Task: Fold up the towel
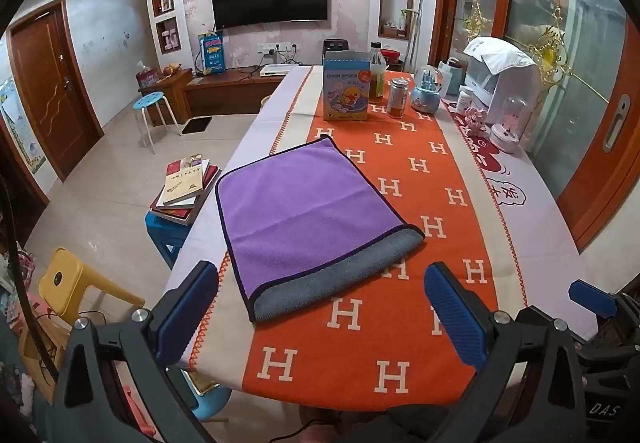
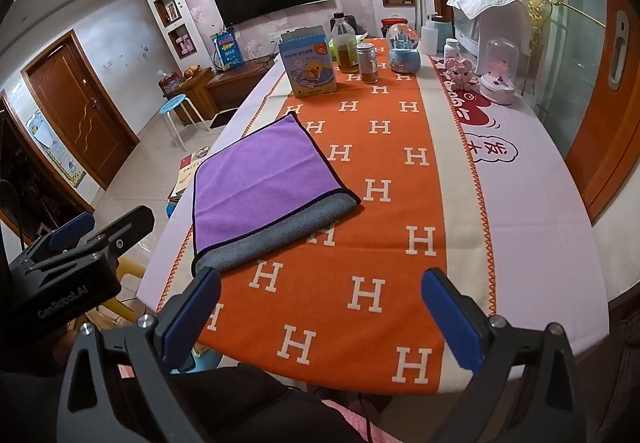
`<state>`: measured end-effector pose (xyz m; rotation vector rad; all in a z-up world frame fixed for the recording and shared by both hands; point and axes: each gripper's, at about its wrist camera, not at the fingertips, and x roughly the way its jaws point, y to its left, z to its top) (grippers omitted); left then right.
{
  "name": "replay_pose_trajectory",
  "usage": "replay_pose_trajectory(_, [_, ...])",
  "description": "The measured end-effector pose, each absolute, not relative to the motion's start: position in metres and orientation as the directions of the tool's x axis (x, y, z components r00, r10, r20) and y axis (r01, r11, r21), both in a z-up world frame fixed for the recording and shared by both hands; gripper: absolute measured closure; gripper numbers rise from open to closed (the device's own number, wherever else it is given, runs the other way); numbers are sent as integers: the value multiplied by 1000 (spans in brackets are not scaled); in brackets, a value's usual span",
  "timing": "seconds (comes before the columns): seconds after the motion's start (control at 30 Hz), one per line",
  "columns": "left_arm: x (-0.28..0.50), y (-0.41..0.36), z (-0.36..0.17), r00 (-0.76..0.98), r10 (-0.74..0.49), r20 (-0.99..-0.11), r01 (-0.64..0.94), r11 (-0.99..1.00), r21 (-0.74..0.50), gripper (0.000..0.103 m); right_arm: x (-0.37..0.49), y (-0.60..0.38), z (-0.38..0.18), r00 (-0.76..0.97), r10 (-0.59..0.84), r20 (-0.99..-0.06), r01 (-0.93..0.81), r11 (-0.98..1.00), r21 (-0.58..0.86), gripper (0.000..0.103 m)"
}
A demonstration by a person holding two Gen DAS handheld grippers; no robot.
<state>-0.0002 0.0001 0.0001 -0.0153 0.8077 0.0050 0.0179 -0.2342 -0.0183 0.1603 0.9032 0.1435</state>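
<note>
A purple towel (image 1: 296,203) with a dark hem lies folded over on the orange H-patterned table runner (image 1: 400,179); its grey underside (image 1: 332,279) shows as a strip along the near edge. My left gripper (image 1: 320,307) is open and empty, held above the near table edge just short of the towel. My right gripper (image 2: 320,315) is open and empty, nearer the table's front edge, with the towel (image 2: 260,183) ahead and to its left. The left gripper's body (image 2: 72,263) shows at the left of the right wrist view.
A duck-printed box (image 1: 346,91), a bottle (image 1: 377,73), a jar (image 1: 397,99), a snow globe (image 1: 428,91) and white appliances (image 1: 500,83) stand at the table's far end. A yellow chair (image 1: 76,283), a book stack (image 1: 186,187) on a blue stool and another blue stool (image 1: 150,103) stand left of the table.
</note>
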Motion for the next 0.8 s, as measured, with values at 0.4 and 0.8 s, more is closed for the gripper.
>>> replay_pose_trajectory(0.4, [2,-1,-1,693,-5,-721,-5,1000,-12,1,18,-234,-18,614,189,-767,-57,979,196,2])
replay_pose_trajectory(0.8, [7,2,8,690,-16,-723,5,1000,-18,1,27,-227,-13,623,168,-764,-49,983,176,2])
